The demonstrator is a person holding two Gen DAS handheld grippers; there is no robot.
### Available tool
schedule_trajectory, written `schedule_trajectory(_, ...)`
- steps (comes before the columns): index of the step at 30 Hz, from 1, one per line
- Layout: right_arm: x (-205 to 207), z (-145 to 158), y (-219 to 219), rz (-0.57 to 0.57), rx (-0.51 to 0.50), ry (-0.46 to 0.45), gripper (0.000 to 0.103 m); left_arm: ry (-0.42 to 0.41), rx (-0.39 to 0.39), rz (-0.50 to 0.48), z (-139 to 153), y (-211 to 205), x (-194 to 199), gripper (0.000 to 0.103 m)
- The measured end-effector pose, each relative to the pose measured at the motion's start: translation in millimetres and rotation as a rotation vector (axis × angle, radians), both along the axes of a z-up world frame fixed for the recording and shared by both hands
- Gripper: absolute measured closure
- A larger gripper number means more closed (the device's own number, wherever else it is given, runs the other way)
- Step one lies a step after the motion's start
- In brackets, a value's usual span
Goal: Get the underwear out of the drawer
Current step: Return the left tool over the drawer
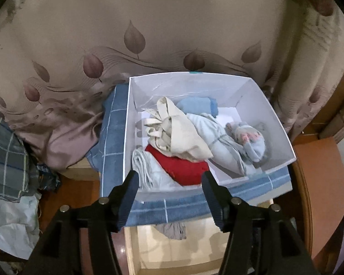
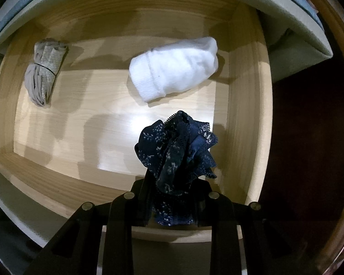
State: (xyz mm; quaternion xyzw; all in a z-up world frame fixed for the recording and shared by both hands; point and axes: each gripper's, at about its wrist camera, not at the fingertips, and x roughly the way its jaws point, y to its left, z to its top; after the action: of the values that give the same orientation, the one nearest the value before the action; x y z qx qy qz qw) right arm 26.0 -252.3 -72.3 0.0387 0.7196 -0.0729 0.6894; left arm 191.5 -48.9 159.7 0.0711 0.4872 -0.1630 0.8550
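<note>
My right gripper (image 2: 172, 183) is clamped on the navy underwear (image 2: 175, 151), which bunches up straight ahead of the fingers, above the drawer (image 2: 117, 20) near its front right corner. A white sock (image 2: 174, 68) lies by the back right, a beige bundle (image 2: 44, 71) at the back left. My left gripper (image 1: 170, 178) hangs empty, fingers apart, over the white box (image 1: 252, 91) of clothes. The right holds the underwear, so lifting it clear looks like that hand's job.
</note>
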Motion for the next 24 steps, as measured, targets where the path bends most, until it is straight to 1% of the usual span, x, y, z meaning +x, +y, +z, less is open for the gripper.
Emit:
schedule_trajectory(2,0,-1,2,0.007,-0.006,0.003,0.079,-0.005,0.006,0.006,-3,4,-13,0.045)
schedule_trajectory(5,1,-1,6,0.012,-0.015,0.003,0.079,-0.002,0.021,0.009,-19,12,-32,0.045)
schedule_trajectory(7,1,-1,7,0.014,-0.018,0.002,0.079,0.010,0.034,0.018,-34,18,-45,0.045)
schedule_trajectory(11,0,-1,10,0.008,-0.018,-0.003,0.079,0.050,0.055,0.073,-75,33,-64,0.045)
schedule_trajectory(12,-1,-2,10,0.007,-0.015,-0.005,0.079,0.073,0.058,0.098,-89,38,-69,0.045)
schedule_trajectory(14,-2,-2,10,0.007,-0.016,-0.005,0.079,0.102,0.063,0.125,-107,43,-75,0.045)
schedule_trajectory(17,-3,-2,11,0.005,-0.013,-0.009,0.079,0.161,0.102,0.151,-145,48,-86,0.045)
schedule_trajectory(21,-6,-3,8,0.003,-0.010,-0.016,0.079,0.214,0.138,0.159,-181,45,-99,0.045)
schedule_trajectory(24,-8,-5,7,0.005,-0.011,-0.015,0.079,0.236,0.155,0.144,-199,40,-107,0.045)
